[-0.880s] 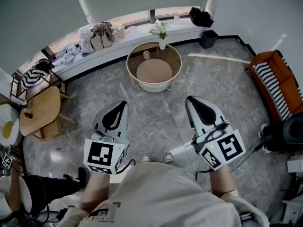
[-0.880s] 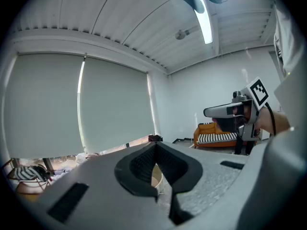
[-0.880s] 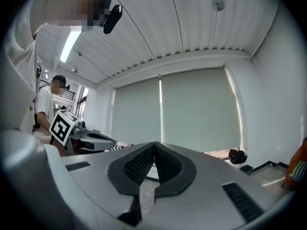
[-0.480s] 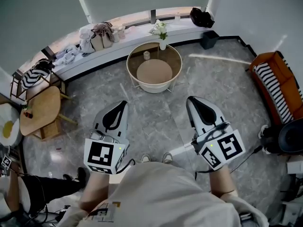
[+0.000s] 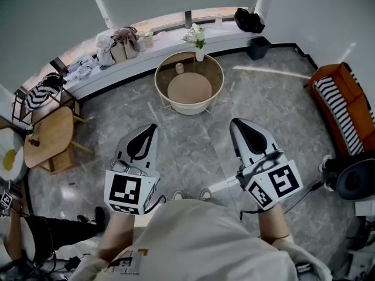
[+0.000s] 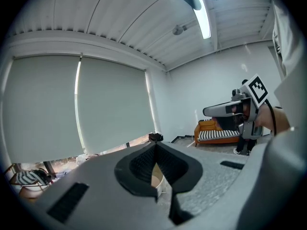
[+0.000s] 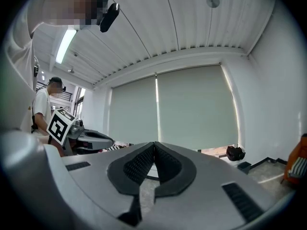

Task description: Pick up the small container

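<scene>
A small pale container (image 5: 179, 68) stands on the glass top of a round wooden table (image 5: 158, 88), beside a white vase of flowers (image 5: 198, 52), far ahead of both grippers. My left gripper (image 5: 153, 128) is held over the grey floor with its jaws shut and nothing between them. My right gripper (image 5: 235, 124) is at the same height to the right, also shut and empty. In the left gripper view the closed jaws (image 6: 154, 145) point toward the table, with the right gripper (image 6: 225, 110) off to the side. The right gripper view shows shut jaws (image 7: 154, 144) and the left gripper (image 7: 91, 139).
An orange striped sofa (image 5: 343, 107) lines the right wall. A low wooden side table (image 5: 50, 136) stands at the left. Bags and clutter lie on the window ledge (image 5: 117, 45), with a black bag (image 5: 248, 21) and a dark bin (image 5: 258, 47) at the far right. Another person stands at the left (image 7: 48, 102).
The round table sits slightly further left and up in the head view. Both grippers keep their places and stay shut.
</scene>
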The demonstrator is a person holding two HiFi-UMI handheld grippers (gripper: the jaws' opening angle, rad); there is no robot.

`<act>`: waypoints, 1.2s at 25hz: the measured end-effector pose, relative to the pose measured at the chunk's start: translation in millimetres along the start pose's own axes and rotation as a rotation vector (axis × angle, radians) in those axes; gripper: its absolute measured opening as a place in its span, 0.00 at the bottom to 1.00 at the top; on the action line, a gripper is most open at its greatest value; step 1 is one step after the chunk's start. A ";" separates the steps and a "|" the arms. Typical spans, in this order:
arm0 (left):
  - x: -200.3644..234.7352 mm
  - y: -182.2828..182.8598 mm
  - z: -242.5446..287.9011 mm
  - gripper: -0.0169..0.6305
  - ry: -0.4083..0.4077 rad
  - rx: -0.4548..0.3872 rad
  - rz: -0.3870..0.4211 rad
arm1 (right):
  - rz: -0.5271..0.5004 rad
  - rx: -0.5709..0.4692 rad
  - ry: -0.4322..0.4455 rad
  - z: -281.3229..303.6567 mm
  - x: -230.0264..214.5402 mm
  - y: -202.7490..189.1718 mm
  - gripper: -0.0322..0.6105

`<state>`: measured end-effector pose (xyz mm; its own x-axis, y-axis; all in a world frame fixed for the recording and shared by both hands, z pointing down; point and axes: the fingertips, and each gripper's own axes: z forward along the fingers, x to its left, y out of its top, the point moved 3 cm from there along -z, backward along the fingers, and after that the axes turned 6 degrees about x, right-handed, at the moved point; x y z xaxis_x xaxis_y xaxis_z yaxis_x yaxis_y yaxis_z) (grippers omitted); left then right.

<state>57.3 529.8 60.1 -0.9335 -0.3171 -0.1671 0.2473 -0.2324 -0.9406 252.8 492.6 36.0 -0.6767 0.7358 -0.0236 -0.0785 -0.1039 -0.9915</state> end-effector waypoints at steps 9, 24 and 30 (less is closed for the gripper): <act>-22.7 12.9 23.5 0.04 0.030 -0.002 0.013 | 0.005 -0.010 0.015 -11.0 -38.1 -6.9 0.06; -63.8 37.7 49.0 0.04 0.166 -0.043 -0.002 | 0.009 0.017 0.087 -27.3 -102.8 -26.7 0.06; -62.1 41.1 46.7 0.04 0.201 -0.083 -0.021 | 0.008 0.020 0.085 -26.6 -109.9 -33.8 0.06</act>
<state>137.5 496.9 45.6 -0.9733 -0.1214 -0.1948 0.2127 -0.1578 -0.9643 349.2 433.1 68.7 -0.6127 0.7891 -0.0435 -0.0880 -0.1228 -0.9885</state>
